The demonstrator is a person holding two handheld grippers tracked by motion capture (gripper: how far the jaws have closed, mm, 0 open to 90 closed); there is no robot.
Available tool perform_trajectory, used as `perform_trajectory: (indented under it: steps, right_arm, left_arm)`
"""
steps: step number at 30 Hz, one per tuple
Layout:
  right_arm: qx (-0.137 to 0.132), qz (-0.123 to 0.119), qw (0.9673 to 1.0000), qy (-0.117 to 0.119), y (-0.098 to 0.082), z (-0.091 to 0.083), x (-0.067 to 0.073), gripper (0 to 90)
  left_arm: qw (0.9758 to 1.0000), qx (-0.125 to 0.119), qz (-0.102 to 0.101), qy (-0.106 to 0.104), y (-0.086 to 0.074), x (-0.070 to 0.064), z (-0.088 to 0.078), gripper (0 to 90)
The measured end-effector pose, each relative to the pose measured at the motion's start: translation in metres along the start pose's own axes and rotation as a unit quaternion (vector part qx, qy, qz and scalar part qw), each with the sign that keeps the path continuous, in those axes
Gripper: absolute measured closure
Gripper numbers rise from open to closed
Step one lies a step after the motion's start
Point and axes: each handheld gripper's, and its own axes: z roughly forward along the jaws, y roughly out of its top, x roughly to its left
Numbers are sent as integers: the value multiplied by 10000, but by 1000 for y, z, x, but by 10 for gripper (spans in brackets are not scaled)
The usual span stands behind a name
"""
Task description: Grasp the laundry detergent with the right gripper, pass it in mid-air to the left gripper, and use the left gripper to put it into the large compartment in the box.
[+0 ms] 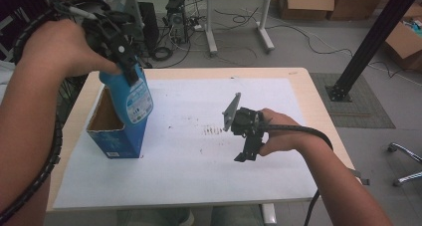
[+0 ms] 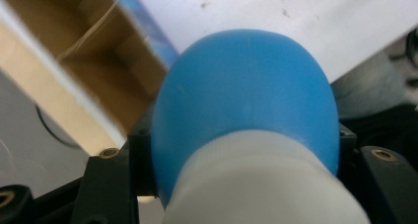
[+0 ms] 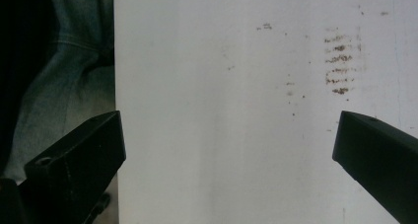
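Observation:
A blue bottle (image 1: 135, 99) with a printed label hangs tilted over the rim of an open blue cardboard box (image 1: 115, 135) at the table's left. My left gripper (image 1: 127, 61) is shut on the bottle's upper end. In the left gripper view the bottle's blue shoulder (image 2: 246, 95) and white cap (image 2: 261, 184) sit between the jaws, with the box's brown inside (image 2: 98, 51) behind. My right gripper (image 1: 247, 155) hovers low over the white sheet (image 1: 199, 161) right of centre. Its jaws stand wide apart around nothing, as the right gripper view shows (image 3: 229, 150).
Brown smudges (image 1: 214, 131) mark the white sheet near the middle. The wooden table's edge (image 1: 318, 101) runs along the right. A black post (image 1: 370, 39), cardboard boxes (image 1: 306, 2) and floor cables lie beyond the table. A chair base (image 1: 405, 161) stands at far right.

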Motion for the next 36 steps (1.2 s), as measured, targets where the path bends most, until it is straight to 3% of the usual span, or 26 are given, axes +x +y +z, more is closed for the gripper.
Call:
perform_trajectory:
  steps: [2,5,7,11,12,13,17,24,33,36]
  right_arm:
    - [86,-41,10000,8,0,-1,0,0]
    - [212,-64,9998,21,-2,-2,0,0]
    - [286,-72,9996,44,-3,-1,1,0]
    - [375,-68,9992,72,-7,1,2,0]
    - [378,-62,9992,68,-8,1,2,0]
    - [375,-53,9993,75,-9,1,2,0]
    - [356,-18,9993,73,-12,1,2,0]
    - [309,-44,9995,33,-15,-1,3,0]
    - [320,-43,9995,24,-14,-1,4,0]
    - [313,-6,9995,26,-16,0,4,0]
  left_arm:
    - [9992,28,-409,-35,-3,11,-6,385]
    - [9963,36,-854,7,-5,23,-12,385]
    - [9946,40,-1033,60,-6,29,-15,386]
    - [9888,-1,-1486,107,-8,43,-19,386]
    - [9888,-1,-1486,107,-8,43,-19,386]
    - [9863,-32,-1644,136,-8,49,-19,386]
    - [9829,-57,-1833,186,-8,58,-15,386]
    - [9813,-33,-1913,195,-7,71,9,386]
    - [9814,87,-1910,173,-6,83,51,385]
    - [9804,151,-1960,156,-5,85,66,385]
